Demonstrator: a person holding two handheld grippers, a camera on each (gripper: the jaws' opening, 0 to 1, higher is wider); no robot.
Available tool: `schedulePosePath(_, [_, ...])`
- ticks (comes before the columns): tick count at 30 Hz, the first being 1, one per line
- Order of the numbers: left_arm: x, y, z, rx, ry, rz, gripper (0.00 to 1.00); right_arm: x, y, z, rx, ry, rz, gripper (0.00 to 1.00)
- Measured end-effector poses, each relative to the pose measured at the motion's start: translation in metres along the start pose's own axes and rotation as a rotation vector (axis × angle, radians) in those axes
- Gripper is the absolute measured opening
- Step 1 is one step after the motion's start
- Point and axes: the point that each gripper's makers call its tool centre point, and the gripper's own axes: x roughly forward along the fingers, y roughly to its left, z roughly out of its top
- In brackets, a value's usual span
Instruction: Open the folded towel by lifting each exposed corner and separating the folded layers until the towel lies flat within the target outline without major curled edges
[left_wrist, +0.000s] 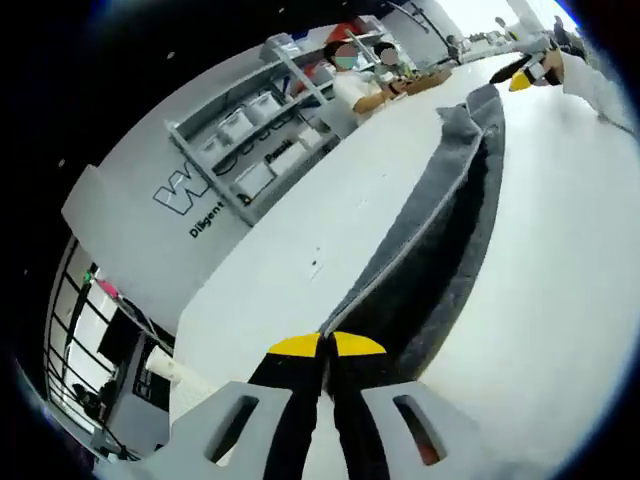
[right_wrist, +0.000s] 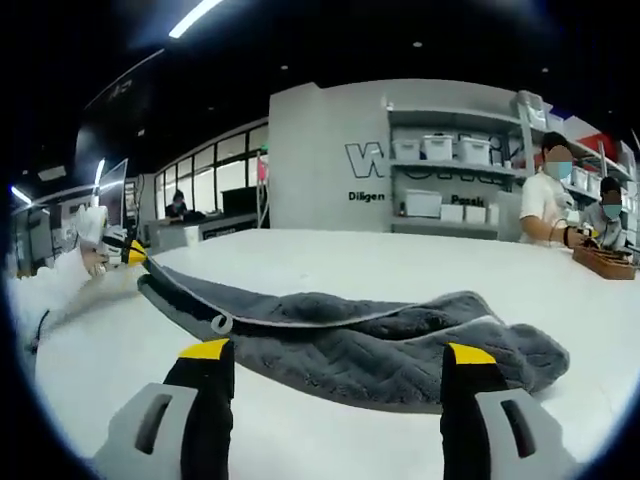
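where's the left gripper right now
Left gripper is shut on a corner of the grey towel on the white table; right gripper view shows it far left.

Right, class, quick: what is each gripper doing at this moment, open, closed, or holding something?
Left gripper: closed on the edge of the grey towel.
Right gripper: open, fingers apart, holding nothing, facing the towel.

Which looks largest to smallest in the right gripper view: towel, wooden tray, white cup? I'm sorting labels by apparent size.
1. Towel, by far the largest, spread across the table.
2. Wooden tray.
3. White cup.
The tray and cup sit far back, so their true sizes are unsure.
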Motion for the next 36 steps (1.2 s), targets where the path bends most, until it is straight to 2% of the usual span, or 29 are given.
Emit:
schedulePosePath(3, [0.007, 0.009, 0.004, -0.072, -0.008, -0.033, 0.01, -0.002, -0.001, 0.001, 0.005, -0.007, -0.002, 0.85])
schedulePosePath(6, [0.011, 0.014, 0.007, -0.070, 0.001, -0.028, 0.01, -0.003, -0.002, 0.001, 0.011, -0.010, -0.005, 0.84])
schedulePosePath(13, [0.027, 0.027, 0.014, 0.012, 0.070, -0.031, 0.01, -0.003, 0.000, -0.001, 0.015, -0.005, -0.003, 0.84])
schedulePosePath(20, [0.042, 0.046, 0.024, -0.037, 0.083, -0.040, 0.01, -0.003, 0.002, -0.003, 0.014, 0.002, 0.000, 0.84])
schedulePosePath(29, [0.069, 0.063, 0.023, -0.015, 0.150, -0.025, 0.01, -0.001, -0.003, -0.006, 0.018, 0.010, -0.010, 0.83])
schedulePosePath(36, [0.090, 0.071, 0.023, -0.028, 0.181, -0.026, 0.01, 0.000, -0.006, -0.008, 0.019, 0.017, -0.015, 0.83])
